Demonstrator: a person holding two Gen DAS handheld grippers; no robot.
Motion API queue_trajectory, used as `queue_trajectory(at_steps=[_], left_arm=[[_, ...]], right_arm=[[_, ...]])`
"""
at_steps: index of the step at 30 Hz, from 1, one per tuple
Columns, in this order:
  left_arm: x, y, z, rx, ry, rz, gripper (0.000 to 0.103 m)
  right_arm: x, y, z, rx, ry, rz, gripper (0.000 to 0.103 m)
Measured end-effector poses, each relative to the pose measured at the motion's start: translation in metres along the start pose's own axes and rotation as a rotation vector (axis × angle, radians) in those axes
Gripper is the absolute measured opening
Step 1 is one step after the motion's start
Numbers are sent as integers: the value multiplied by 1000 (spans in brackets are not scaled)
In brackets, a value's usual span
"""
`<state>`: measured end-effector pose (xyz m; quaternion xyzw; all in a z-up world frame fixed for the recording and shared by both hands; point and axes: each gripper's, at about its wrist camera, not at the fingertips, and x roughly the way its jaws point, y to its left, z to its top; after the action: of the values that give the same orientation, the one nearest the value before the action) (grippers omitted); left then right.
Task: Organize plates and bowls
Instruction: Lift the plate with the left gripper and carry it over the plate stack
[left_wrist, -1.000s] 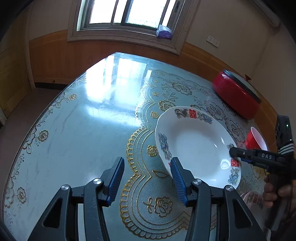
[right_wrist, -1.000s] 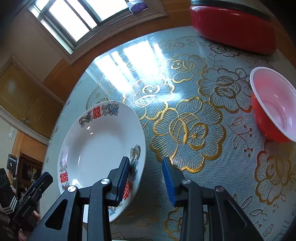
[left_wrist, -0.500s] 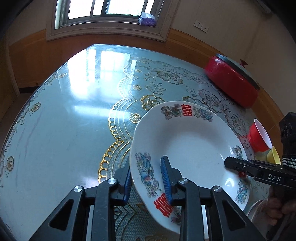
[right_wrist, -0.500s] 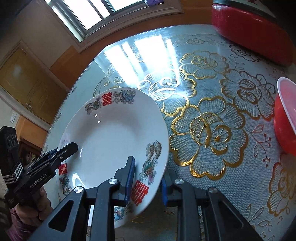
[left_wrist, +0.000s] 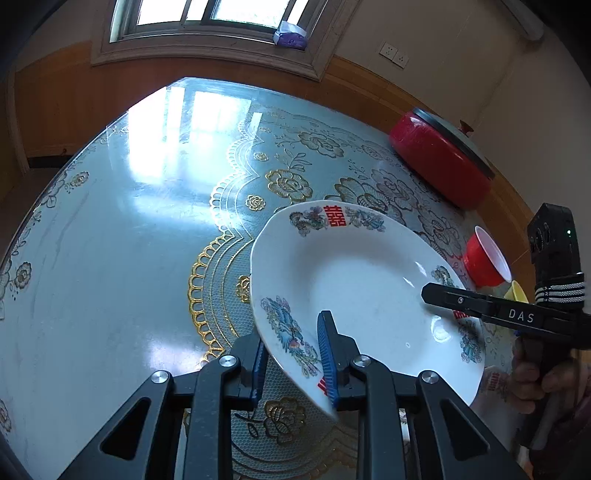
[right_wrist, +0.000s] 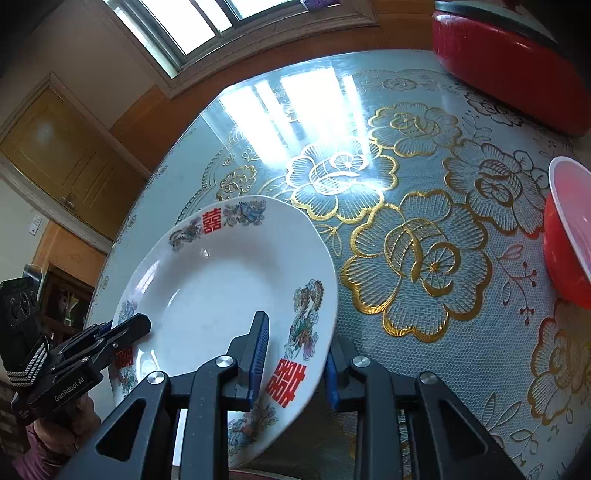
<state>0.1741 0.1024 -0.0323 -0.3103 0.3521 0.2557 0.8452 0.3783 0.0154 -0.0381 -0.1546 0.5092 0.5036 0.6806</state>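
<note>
A white plate (left_wrist: 362, 288) with red characters and bird prints hangs tilted above the table, held by both grippers on opposite sides of its rim. My left gripper (left_wrist: 291, 354) has its blue pads on the near-left rim, one above and one below, and its jaws are closing on it. My right gripper (right_wrist: 295, 362) is shut on the opposite rim. Each gripper shows in the other's view: the right gripper (left_wrist: 454, 306) over the plate's right edge, the left gripper (right_wrist: 122, 332) at the plate's lower left. A red bowl (right_wrist: 569, 236) stands to the right.
A round table (left_wrist: 110, 258) with a glossy floral cover carries a lidded red pot (left_wrist: 443, 158) at the back right. The red bowl (left_wrist: 487, 258) and a yellow bowl (left_wrist: 517, 291) sit by the right edge. Another white dish (left_wrist: 495, 384) with red print lies under the plate.
Both grippers went from open beside the plate's rim to clamped on it. The plate has come off the table and tilted, and the left gripper has shifted right.
</note>
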Motion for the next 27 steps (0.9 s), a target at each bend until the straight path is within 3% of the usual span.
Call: queue_trajectory(at_steps=[4, 16, 27], left_arm=[[-8, 0, -1, -8, -15, 5, 26], [-25, -14, -16, 62, -59, 45, 27], [-47, -28, -27, 110, -92, 29, 27]], right_arm=[[-4, 6, 0, -39, -4, 2, 21], [-16, -3, -20, -40, -19, 55, 21], [-45, -27, -46, -17, -56, 85, 21]])
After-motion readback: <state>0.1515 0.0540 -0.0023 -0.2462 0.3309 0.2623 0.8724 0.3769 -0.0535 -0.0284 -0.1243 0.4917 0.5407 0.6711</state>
